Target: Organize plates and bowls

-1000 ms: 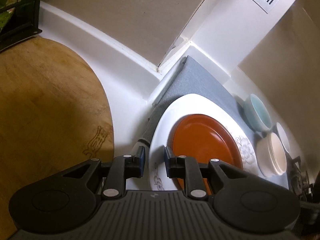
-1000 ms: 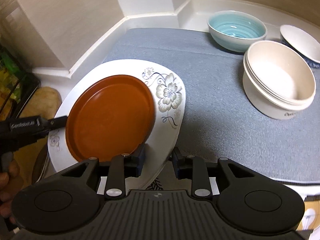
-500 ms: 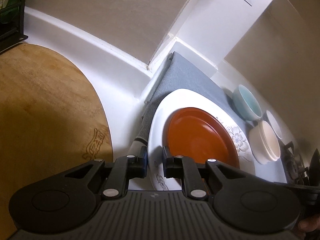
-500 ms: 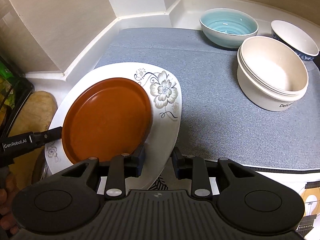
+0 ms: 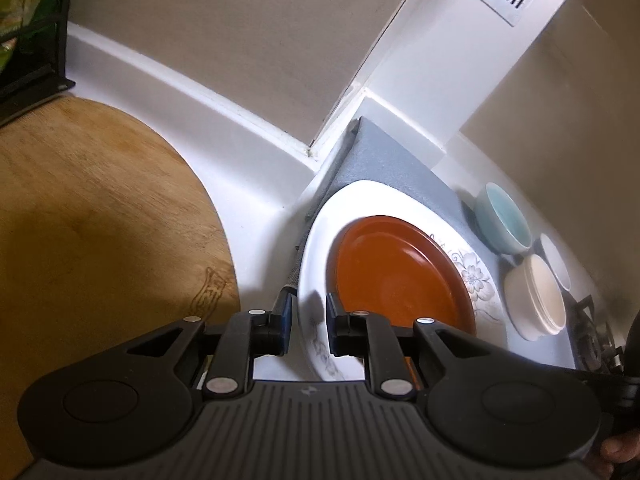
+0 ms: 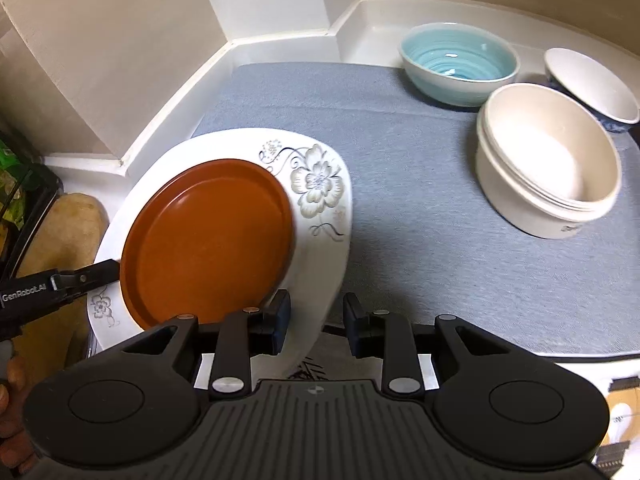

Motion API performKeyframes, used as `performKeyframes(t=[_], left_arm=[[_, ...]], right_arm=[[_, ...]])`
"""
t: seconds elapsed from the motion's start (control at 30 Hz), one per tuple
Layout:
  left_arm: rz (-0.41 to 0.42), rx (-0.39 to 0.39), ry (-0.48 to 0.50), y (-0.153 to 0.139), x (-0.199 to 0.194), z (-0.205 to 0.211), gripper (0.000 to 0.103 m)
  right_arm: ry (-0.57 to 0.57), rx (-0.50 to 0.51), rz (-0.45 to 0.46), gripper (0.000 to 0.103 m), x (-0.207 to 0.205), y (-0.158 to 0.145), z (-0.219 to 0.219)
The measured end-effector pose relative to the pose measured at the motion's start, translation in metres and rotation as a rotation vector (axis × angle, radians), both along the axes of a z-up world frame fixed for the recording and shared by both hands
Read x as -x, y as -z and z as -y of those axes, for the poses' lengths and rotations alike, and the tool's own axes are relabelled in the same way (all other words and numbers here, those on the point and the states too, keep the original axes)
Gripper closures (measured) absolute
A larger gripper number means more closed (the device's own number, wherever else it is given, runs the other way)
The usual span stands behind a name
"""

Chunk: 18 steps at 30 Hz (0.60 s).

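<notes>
A white flowered plate (image 6: 324, 264) carries a smaller orange plate (image 6: 208, 240) and juts over the left edge of a grey mat (image 6: 400, 160). My right gripper (image 6: 316, 314) is shut on the white plate's near rim. My left gripper (image 5: 309, 316) is shut on the same plate's (image 5: 316, 264) opposite rim, just short of the orange plate (image 5: 396, 276). One of its fingers (image 6: 100, 274) lies over that rim in the right wrist view. On the mat's right stand a teal bowl (image 6: 458, 60), stacked cream bowls (image 6: 548, 160) and a white bowl (image 6: 592, 84).
A round wooden board (image 5: 100, 220) lies on the white counter to the left of the mat. Behind it stands a black rack (image 5: 32, 40) holding something green. White walls form a corner behind the mat. A stove burner (image 5: 592, 340) sits past the bowls.
My left gripper's jaws have narrowed onto the white plate's rim. The right gripper keeps its hold, and the plates and bowls have barely shifted.
</notes>
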<state>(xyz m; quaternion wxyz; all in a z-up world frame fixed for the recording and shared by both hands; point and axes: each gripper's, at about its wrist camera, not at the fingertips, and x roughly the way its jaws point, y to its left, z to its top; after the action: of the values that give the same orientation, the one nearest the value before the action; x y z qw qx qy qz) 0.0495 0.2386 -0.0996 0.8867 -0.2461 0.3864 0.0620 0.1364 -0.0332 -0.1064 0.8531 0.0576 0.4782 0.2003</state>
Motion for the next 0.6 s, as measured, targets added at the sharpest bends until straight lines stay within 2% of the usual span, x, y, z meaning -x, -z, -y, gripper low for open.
performKeyframes(t=[0.03, 0.13, 0.2, 0.27, 0.47, 0.6], left_arm=[[0.001, -0.002, 0.000, 0.000, 0.002, 0.001, 0.091], [0.011, -0.027, 0.008, 0.000, 0.007, 0.004, 0.093], [0.006, -0.033, 0.000, 0.000, 0.006, 0.005, 0.093], [0.008, -0.046, -0.003, 0.000, 0.004, 0.008, 0.092], [-0.004, -0.057, -0.007, 0.000, 0.001, 0.010, 0.091], [-0.014, -0.091, -0.070, -0.010, 0.005, 0.016, 0.090]], right_arm=[[0.000, -0.005, -0.002, 0.071, 0.002, 0.000, 0.003], [-0.028, -0.014, 0.002, 0.073, 0.007, -0.001, 0.005], [-0.058, -0.014, 0.008, 0.081, 0.007, -0.001, 0.001], [-0.058, 0.004, 0.015, 0.081, 0.006, -0.002, -0.003], [-0.075, -0.035, 0.002, 0.078, 0.001, 0.002, 0.001], [-0.088, -0.035, 0.020, 0.077, 0.004, -0.002, 0.008]])
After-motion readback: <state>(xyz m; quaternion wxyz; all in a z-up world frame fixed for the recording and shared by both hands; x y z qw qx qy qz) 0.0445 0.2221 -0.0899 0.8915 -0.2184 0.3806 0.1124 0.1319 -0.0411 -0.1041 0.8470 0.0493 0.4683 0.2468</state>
